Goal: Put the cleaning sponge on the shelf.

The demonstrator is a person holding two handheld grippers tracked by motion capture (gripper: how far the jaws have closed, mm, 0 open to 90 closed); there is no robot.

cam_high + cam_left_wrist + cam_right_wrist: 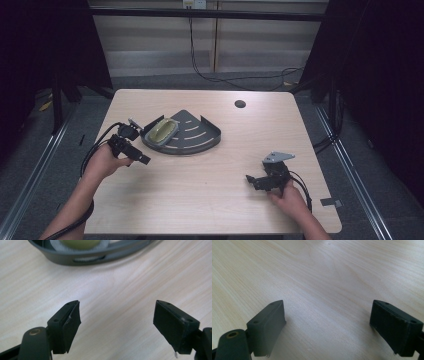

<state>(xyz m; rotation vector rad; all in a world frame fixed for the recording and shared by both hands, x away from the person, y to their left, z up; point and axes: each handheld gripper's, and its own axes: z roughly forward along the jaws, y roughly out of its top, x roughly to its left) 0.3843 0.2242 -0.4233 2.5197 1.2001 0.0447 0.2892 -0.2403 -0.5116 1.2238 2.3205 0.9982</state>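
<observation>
On the tabletop (210,185), the released left gripper (117,315) hovered just beside a grey tray (192,137) holding a yellowish-green object (162,131), cut off in its own view, while the right gripper (328,322) gaped, well apart.

In the left gripper view the top edge cuts off the dark grey corner tray (100,257) and the yellow-green object (80,243) lying in it, so what that object is cannot be told. In the high view the same object (162,131) is too small to identify. The person's forearms are cut by the bottom edge, and the right gripper (256,181) fingers appear too small to judge their gap there.
</observation>
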